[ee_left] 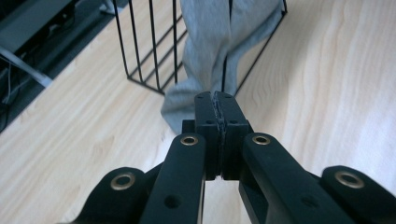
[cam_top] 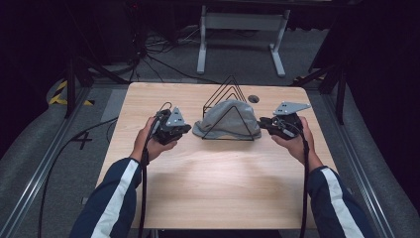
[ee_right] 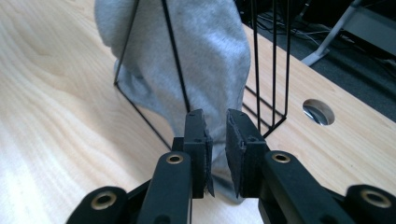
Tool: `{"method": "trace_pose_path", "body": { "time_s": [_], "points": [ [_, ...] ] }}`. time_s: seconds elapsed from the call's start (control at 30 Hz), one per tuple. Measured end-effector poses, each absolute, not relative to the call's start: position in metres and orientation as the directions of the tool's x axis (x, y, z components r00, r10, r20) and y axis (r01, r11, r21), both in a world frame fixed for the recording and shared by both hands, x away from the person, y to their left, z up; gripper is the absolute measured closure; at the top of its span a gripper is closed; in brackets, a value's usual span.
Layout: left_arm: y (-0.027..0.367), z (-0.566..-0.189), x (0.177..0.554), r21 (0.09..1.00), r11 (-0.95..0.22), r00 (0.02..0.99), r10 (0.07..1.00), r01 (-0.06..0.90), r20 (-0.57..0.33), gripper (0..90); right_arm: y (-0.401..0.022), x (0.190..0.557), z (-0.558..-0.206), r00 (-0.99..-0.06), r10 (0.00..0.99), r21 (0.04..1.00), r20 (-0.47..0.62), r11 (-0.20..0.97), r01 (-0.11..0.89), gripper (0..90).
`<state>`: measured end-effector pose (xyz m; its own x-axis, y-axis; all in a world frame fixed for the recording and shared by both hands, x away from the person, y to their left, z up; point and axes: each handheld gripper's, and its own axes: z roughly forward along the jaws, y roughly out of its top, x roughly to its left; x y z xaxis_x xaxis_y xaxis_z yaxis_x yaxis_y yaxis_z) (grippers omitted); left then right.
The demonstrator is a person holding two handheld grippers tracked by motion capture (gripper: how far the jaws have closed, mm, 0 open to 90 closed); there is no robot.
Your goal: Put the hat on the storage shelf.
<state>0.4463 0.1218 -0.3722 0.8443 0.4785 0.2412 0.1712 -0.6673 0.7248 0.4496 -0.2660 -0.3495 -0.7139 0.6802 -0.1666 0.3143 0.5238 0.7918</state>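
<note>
A grey cloth is draped over a black wire rack standing near the far edge of the surface, about midway along it, so the wires hold it up and its ends spill out to each side. The left gripper has its jaws pressed fully together with nothing between them, just short of the cloth's end. The right gripper has its jaws a little apart; cloth seems to lie in the gap, probably unpinched.

A round cable hole sits near the far edge of the light wooden table; beyond it, a white metal stand on grey carpet
</note>
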Motion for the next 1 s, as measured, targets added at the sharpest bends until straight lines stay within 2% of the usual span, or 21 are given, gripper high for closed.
{"method": "trace_pose_path", "body": {
  "time_s": [0.3,0.53,0.77,1.0],
  "points": [
    [0.147,-0.382,0.425,0.709,-0.677,0.841,0.489,0.198,0.232,85.9,-0.283,0.429,-0.359,-0.71,0.685,0.781,-0.165,0.53,0.33,74.5],
    [0.16,-0.395,0.41,0.676,-0.705,0.842,0.484,0.215,0.237,80.1,-0.304,0.413,-0.372,-0.693,0.703,0.772,-0.158,0.526,0.357,68.8],
    [0.175,-0.406,0.398,0.657,-0.718,0.844,0.483,0.23,0.232,69.2,-0.32,0.394,-0.386,-0.709,0.689,0.773,-0.15,0.529,0.35,61.3],
    [0.191,-0.42,0.386,0.633,-0.718,0.826,0.522,0.289,0.214,50.0,-0.332,0.371,-0.405,-0.713,0.68,0.741,-0.173,0.567,0.361,51.7]
  ]
}}
